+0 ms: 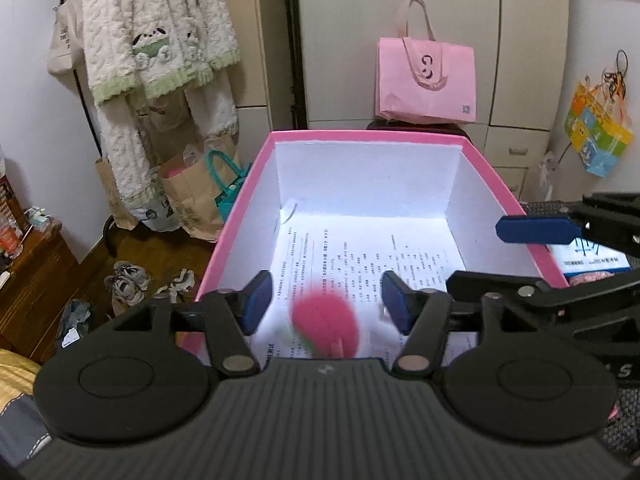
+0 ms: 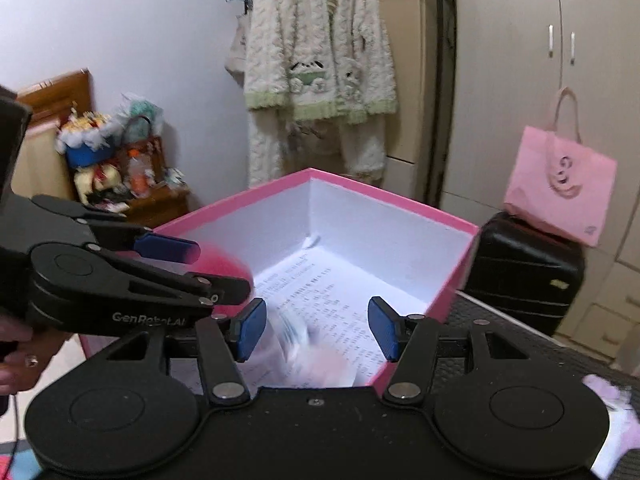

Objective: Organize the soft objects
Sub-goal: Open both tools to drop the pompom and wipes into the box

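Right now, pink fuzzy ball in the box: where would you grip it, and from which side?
Grip the pink fuzzy ball across its widest middle, coming from above through the open top of the pink box. It is round and blurred, so no edge or handle shows, and the walls rule out a side approach. The left gripper stands open with the ball between its pads, so it is probably best placed.

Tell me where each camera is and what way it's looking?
Left wrist: on the left gripper, looking down into the pink box; a blurred pink ball lies between its open fingers.
Right wrist: on the right gripper, facing the box's corner; a hand shows.
Shared: box, printed paper, hanging pyjamas, pink bag.
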### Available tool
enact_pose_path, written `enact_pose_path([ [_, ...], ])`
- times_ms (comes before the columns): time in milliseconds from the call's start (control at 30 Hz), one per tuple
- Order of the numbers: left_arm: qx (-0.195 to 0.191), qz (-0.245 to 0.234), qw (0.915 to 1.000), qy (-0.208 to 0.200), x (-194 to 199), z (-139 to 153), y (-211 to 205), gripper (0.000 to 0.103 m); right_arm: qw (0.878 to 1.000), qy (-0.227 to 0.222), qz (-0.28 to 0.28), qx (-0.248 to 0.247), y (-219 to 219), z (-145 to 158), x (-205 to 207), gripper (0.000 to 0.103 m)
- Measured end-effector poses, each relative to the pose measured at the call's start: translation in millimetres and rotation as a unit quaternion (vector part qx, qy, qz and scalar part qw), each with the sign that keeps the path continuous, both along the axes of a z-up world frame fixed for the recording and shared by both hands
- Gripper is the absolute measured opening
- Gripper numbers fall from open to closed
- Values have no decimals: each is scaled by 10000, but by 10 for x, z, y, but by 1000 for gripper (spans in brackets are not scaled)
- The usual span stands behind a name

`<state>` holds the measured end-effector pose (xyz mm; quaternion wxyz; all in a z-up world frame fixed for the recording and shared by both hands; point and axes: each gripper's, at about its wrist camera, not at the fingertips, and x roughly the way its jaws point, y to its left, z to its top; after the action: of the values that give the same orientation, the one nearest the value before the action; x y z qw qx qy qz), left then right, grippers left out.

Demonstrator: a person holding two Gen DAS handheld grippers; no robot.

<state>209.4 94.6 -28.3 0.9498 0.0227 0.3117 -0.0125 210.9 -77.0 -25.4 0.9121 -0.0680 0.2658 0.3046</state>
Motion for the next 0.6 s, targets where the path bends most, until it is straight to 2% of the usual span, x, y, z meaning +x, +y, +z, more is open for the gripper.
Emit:
enact_pose_path([
  [67, -16, -15, 10000, -33, -23, 7, 10, 72, 9998, 78, 26, 168, -44, 1, 6, 66],
  [133, -48, -73, 10000, 7, -47, 17, 12, 73, 9995, 106, 77, 278, -79, 22, -26, 66],
  [600, 11, -660, 9978, 36, -450, 287, -85, 76, 9999, -5, 47, -155, -119, 387, -355, 68],
])
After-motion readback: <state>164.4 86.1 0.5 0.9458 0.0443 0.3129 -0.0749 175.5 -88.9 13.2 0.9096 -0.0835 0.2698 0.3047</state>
